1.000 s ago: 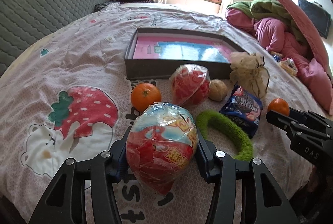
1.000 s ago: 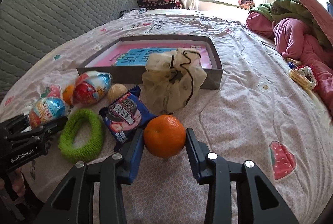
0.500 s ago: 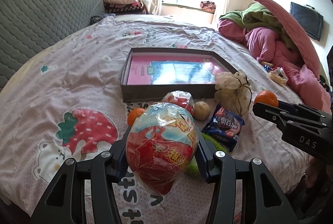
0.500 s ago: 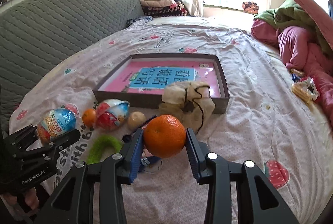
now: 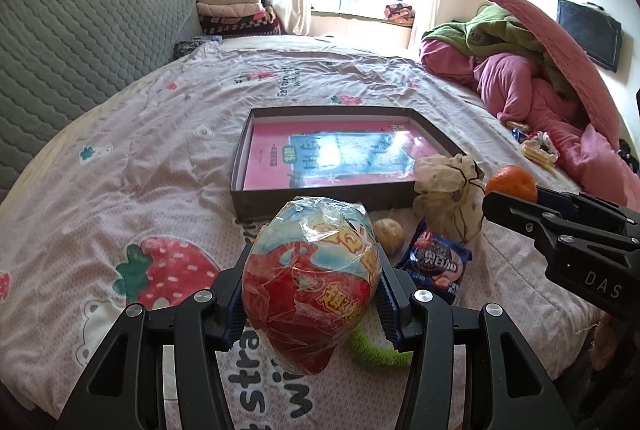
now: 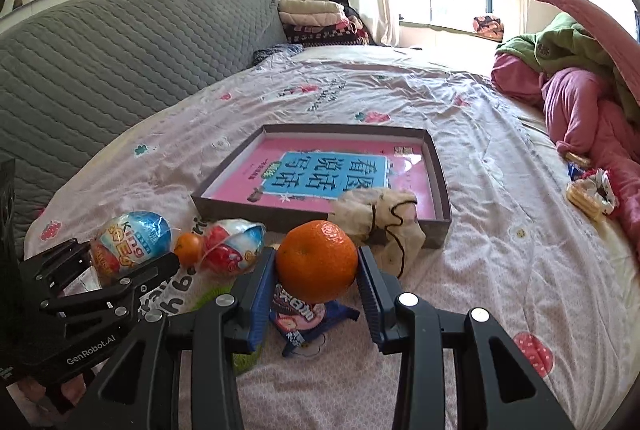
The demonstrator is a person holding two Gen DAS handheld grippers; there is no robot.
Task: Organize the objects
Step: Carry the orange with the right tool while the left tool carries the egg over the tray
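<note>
My left gripper (image 5: 312, 294) is shut on a large foil-wrapped toy egg (image 5: 310, 280), held above the bed. My right gripper (image 6: 316, 270) is shut on an orange (image 6: 316, 260), also lifted off the cover. Each gripper shows in the other's view: the right gripper with its orange (image 5: 512, 184), the left gripper with its egg (image 6: 130, 244). Ahead lies a shallow grey box (image 6: 438, 166) with a pink book (image 6: 336, 174) inside. Below, on the bed, lie a second toy egg (image 6: 234, 246), a small orange (image 6: 189, 248), a cookie packet (image 5: 436, 264), a green ring (image 5: 370, 350), a walnut (image 5: 389, 232) and a cream drawstring pouch (image 6: 382, 218).
The bed carries a pink strawberry-print cover (image 5: 140, 166). A grey quilted headboard (image 6: 100, 62) stands at the left. Pink and green bedding (image 5: 532, 78) is piled at the right, with snack wrappers (image 6: 590, 190) near it. A window is at the far end.
Both grippers have risen with their loads, the egg and the orange. The items on the bed now sit lower and smaller in both views, and more of the room shows.
</note>
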